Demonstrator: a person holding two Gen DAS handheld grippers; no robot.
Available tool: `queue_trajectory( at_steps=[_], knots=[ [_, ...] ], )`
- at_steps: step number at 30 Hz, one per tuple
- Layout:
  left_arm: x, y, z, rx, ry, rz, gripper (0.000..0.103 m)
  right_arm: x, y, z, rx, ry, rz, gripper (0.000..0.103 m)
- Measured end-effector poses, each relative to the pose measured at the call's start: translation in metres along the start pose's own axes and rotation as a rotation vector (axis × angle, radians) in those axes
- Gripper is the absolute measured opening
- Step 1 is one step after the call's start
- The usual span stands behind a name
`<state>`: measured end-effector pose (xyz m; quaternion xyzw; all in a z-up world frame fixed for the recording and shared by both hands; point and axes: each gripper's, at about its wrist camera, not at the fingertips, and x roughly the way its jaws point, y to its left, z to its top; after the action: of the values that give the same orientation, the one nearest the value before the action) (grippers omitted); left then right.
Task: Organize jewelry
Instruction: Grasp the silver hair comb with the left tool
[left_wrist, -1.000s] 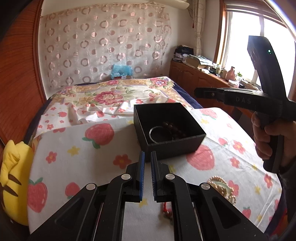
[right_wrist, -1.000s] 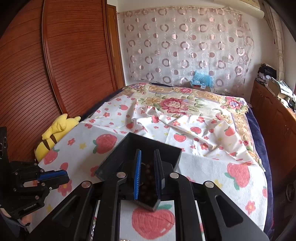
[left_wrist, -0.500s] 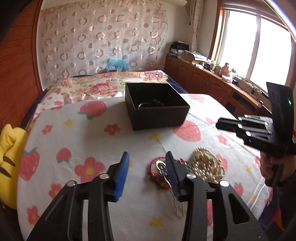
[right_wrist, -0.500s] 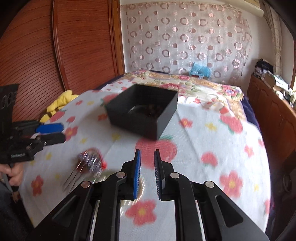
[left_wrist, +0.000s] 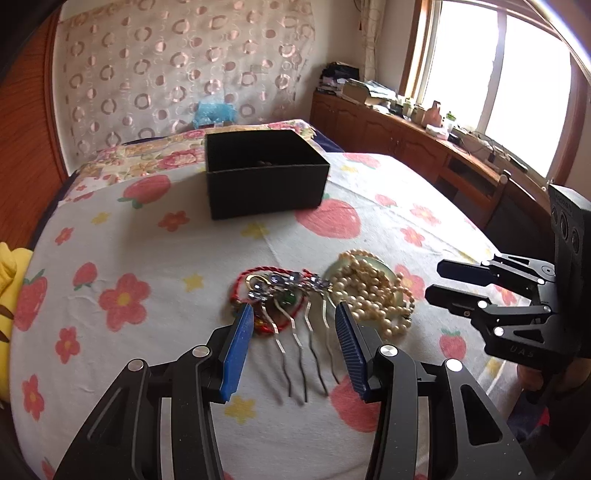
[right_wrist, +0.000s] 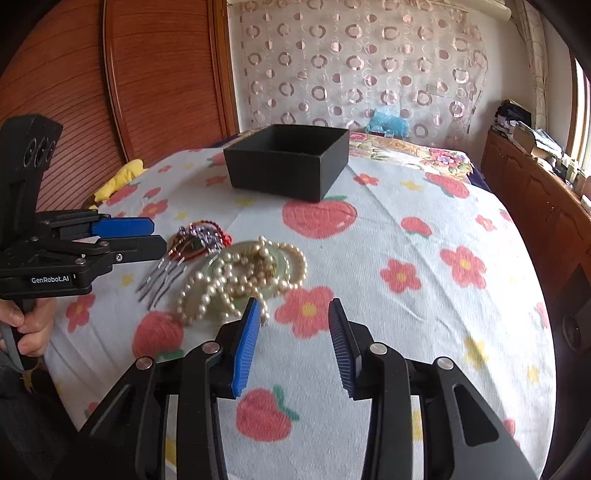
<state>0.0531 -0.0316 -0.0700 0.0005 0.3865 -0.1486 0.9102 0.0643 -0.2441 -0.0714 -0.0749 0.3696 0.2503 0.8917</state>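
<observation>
Because the silver jewelled hair comb (left_wrist: 295, 317) is light, stiff and thin-pronged, the wide-open, empty left gripper (left_wrist: 293, 349) should pinch its ornamented top. The cream pearl necklace (right_wrist: 236, 275) just right of it is limp and slippery; the right gripper (right_wrist: 293, 345), likewise spread and empty, should take a bunched part.

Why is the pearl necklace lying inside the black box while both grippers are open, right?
Not quite. The pearl necklace lies on the strawberry bedsheet, not inside the black box, as the right wrist view shows. Both the left gripper and right gripper are open.

"GenRobot.AI" on left claw (right_wrist: 140, 236) body; "DAS" on right claw (left_wrist: 456, 286) body.
</observation>
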Motion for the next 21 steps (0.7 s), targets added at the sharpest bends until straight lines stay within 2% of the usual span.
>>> queue_trajectory(
  at_steps=[10,15,21],
  knots=[
    [0.017,-0.019,-0.005,0.068,0.049,0.051,0.044,0.002,0.004,-0.009,-0.011,-0.007,-0.009,0.041],
    [0.02,-0.021,-0.008,0.083,0.063,0.074,0.038,0.0,0.004,-0.009,-0.009,-0.016,-0.008,0.041],
    [0.021,-0.026,-0.011,0.124,0.072,0.125,0.036,0.0,0.004,-0.009,-0.01,-0.014,-0.011,0.041]
  ],
)
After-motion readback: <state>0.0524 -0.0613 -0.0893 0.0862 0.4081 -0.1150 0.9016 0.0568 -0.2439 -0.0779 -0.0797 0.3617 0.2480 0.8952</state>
